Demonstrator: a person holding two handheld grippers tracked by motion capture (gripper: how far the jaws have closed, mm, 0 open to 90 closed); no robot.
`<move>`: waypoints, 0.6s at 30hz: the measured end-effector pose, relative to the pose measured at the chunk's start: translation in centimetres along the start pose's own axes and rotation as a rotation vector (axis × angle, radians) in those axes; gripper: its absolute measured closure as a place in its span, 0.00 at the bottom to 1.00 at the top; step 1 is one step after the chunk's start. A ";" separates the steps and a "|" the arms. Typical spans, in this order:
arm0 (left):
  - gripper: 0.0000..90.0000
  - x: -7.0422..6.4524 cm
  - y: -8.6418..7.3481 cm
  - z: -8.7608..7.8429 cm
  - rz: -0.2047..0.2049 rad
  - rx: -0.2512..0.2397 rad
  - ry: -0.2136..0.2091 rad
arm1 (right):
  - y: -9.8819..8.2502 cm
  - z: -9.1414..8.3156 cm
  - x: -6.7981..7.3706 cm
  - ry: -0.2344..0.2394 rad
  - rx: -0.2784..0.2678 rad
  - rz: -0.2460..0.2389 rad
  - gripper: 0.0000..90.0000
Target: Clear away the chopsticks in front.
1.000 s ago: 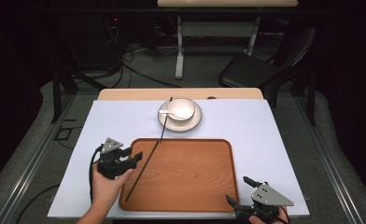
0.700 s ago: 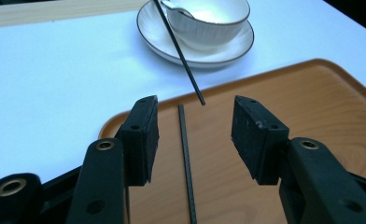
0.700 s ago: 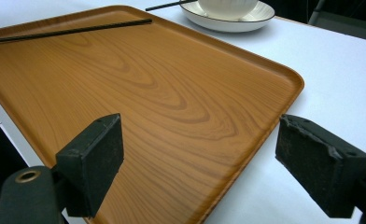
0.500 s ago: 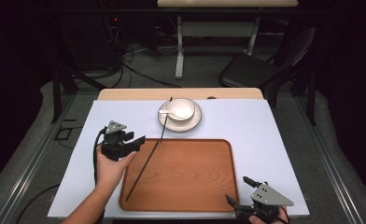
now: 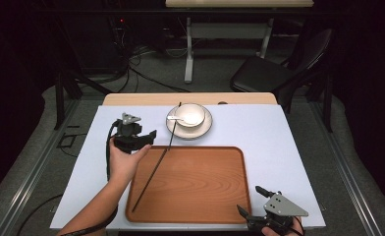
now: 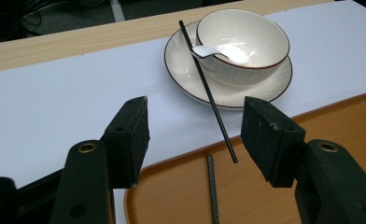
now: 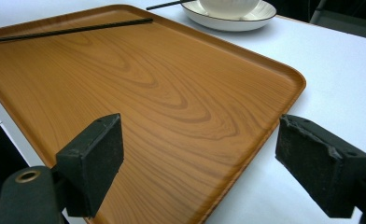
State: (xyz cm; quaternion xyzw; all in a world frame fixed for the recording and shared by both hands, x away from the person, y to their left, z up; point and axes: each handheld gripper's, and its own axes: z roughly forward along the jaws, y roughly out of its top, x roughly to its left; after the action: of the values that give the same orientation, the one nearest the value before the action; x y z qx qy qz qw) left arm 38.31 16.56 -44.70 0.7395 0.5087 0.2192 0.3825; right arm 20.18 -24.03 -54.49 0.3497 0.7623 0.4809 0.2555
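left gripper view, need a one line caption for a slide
Open left gripper facing a bowl with a spoon on a saucer, one black chopstick leaning from saucer toward wooden tray.

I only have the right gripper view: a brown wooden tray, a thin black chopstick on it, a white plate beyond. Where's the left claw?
Observer: The left claw is open, over the white table near a far corner of the brown wooden tray, aimed at the white plate.
Operator: Anything in the bowl?
Observer: A white spoon lies in the white ceramic bowl.
Operator: Any second stick?
Observer: Yes, a second black chopstick leans on the plate's rim, its near end over the tray's edge.
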 end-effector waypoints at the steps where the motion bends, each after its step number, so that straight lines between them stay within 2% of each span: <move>1: 0.47 -0.1 0.1 0.2 -0.006 0.004 -0.002 | 0.0 0.0 0.0 0.000 0.000 0.000 0.17; 9: 0.46 -0.6 1.1 1.8 -0.003 0.016 0.006 | 0.0 0.0 0.0 0.000 -0.002 0.002 0.17; 13: 0.47 -0.9 1.3 3.0 -0.015 0.017 -0.013 | 0.0 0.0 0.0 0.001 -0.002 0.001 0.17; 15: 0.48 -1.0 1.4 3.9 -0.048 0.021 -0.034 | 0.0 0.0 0.0 0.002 -0.002 0.000 0.17; 16: 0.49 -1.1 1.3 4.9 -0.083 0.028 -0.052 | 0.0 -0.1 -0.1 0.001 -0.004 -0.004 0.17; 18: 0.50 -1.1 1.2 5.3 -0.092 0.034 -0.057 | 0.0 -0.1 -0.1 0.001 -0.004 -0.005 0.17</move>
State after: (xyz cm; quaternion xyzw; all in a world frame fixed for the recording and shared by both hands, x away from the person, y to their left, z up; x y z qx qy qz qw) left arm 42.41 13.50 -46.91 0.7275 0.5348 0.1716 0.3940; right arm 20.20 -24.13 -54.45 0.3472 0.7621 0.4821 0.2572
